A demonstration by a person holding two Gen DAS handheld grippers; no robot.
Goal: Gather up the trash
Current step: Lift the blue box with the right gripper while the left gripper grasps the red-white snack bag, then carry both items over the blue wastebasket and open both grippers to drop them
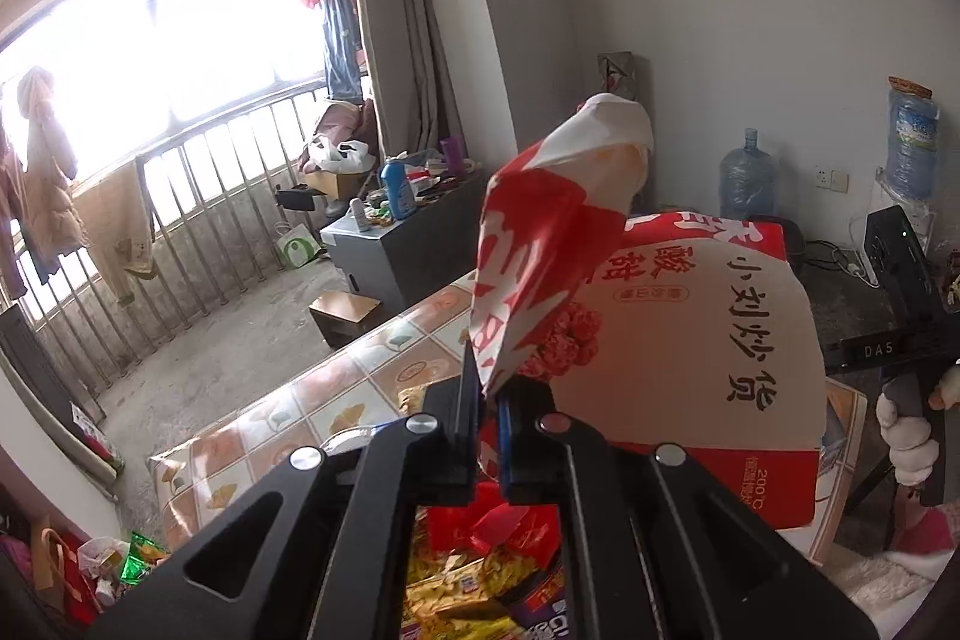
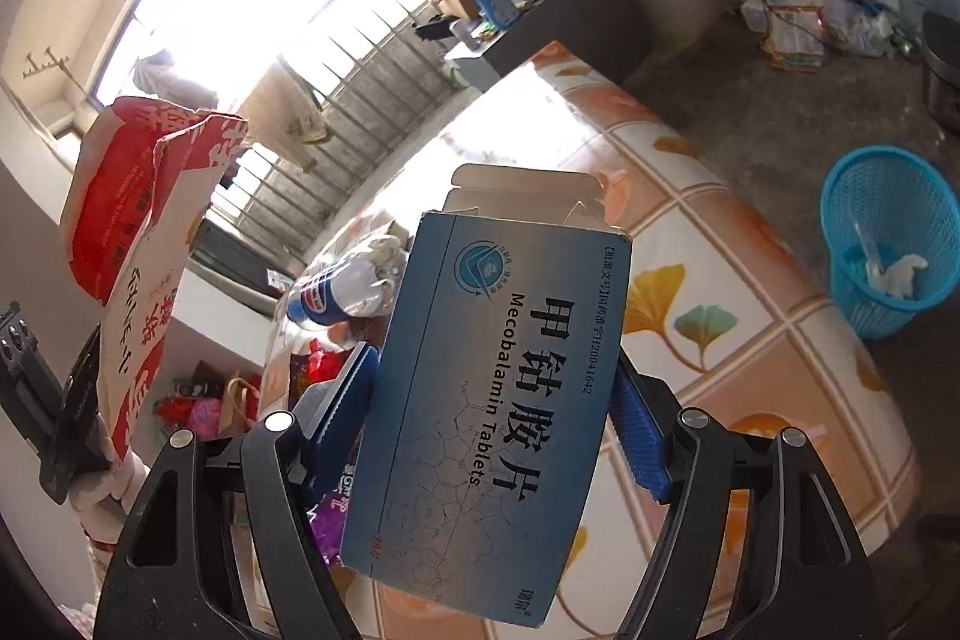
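Note:
My left gripper (image 1: 489, 388) is shut on the crumpled edge of a red-and-white paper snack bag (image 1: 660, 340), which hangs in the air above the table; the same bag (image 2: 138, 244) shows at the left of the right wrist view. My right gripper (image 2: 498, 400) is shut on a blue medicine box (image 2: 498, 370) with its end flap open, the blue pads (image 2: 636, 424) pressing on its long sides. The box is held above the tile-patterned tablecloth (image 2: 720, 250). A blue mesh wastebasket (image 2: 882, 244) with white scraps inside stands on the floor beyond the table's edge.
A crushed plastic bottle (image 2: 342, 286) and snack wrappers (image 1: 474, 574) lie on the table. A cluttered grey cabinet (image 1: 384, 244) stands by the balcony railing. Water jugs (image 1: 747, 172) and floor litter (image 2: 804, 22) sit near the wall.

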